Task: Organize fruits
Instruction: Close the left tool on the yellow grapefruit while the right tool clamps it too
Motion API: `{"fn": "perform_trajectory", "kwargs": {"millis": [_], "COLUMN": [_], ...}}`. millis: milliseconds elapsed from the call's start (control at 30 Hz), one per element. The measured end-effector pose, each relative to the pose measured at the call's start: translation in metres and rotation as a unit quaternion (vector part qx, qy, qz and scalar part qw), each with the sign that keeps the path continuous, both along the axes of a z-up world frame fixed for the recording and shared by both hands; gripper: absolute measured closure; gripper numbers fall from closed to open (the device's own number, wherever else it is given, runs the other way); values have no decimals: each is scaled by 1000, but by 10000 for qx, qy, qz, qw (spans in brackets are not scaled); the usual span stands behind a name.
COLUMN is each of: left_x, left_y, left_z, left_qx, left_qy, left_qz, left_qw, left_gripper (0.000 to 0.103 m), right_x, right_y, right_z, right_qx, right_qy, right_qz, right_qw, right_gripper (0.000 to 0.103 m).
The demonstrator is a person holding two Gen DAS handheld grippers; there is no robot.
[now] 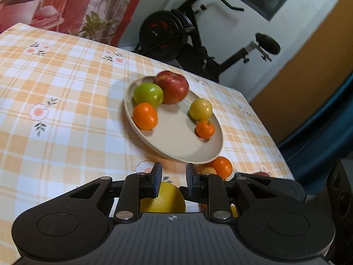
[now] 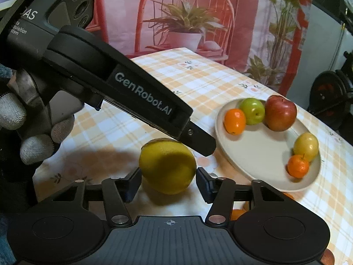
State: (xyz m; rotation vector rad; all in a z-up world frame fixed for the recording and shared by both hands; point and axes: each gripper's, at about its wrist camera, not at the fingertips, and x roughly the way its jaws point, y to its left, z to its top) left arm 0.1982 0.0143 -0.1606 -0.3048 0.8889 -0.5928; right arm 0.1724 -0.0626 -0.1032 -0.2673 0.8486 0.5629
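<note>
A beige plate (image 1: 176, 145) (image 2: 258, 154) holds a red apple (image 1: 173, 89) (image 2: 280, 112), a green fruit (image 1: 148, 94) (image 2: 252, 110), a yellow-green fruit (image 1: 200, 109) (image 2: 306, 145) and two oranges (image 1: 145, 116) (image 1: 205, 129). My left gripper (image 1: 173, 181) is open and empty, hovering above a big yellow lemon (image 1: 163, 198). In the right wrist view the lemon (image 2: 167, 165) lies on the cloth between the open jaws of my right gripper (image 2: 168, 182), with small gaps on both sides. The left gripper's body (image 2: 123, 92) hangs over the lemon.
Another orange (image 1: 222, 165) and a small pale fruit (image 1: 208, 170) lie on the checked tablecloth (image 1: 66, 88) by the plate's near rim. An exercise bike (image 1: 187, 35) stands beyond the table's far edge. A flowered curtain (image 2: 198, 22) hangs behind.
</note>
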Motion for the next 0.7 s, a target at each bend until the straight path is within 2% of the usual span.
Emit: {"fn": "perform_trajectory", "kwargs": {"millis": [133, 300, 433, 500, 700], "left_x": [-7, -21, -22, -22, -27], "left_y": [25, 53, 52, 47, 43], "left_z": [-1, -12, -11, -12, -21], "left_qx": [-389, -759, -874, -809, -731], "left_qy": [141, 498, 555, 566, 592], "left_qz": [441, 1067, 1037, 1004, 961], "left_qw": [9982, 9901, 9892, 9900, 9909], "left_gripper": [76, 74, 72, 63, 61], "right_x": [0, -2, -4, -5, -7], "right_y": [-1, -7, -9, -9, -14], "right_z": [0, -1, -2, -2, -2], "right_qx": [88, 249, 323, 343, 503], "right_qy": [-3, 29, 45, 59, 108], "right_qz": [-103, -321, -492, -545, -742], "right_qw": [9999, 9992, 9983, 9979, 9959], "right_gripper": [53, 53, 53, 53, 55]}}
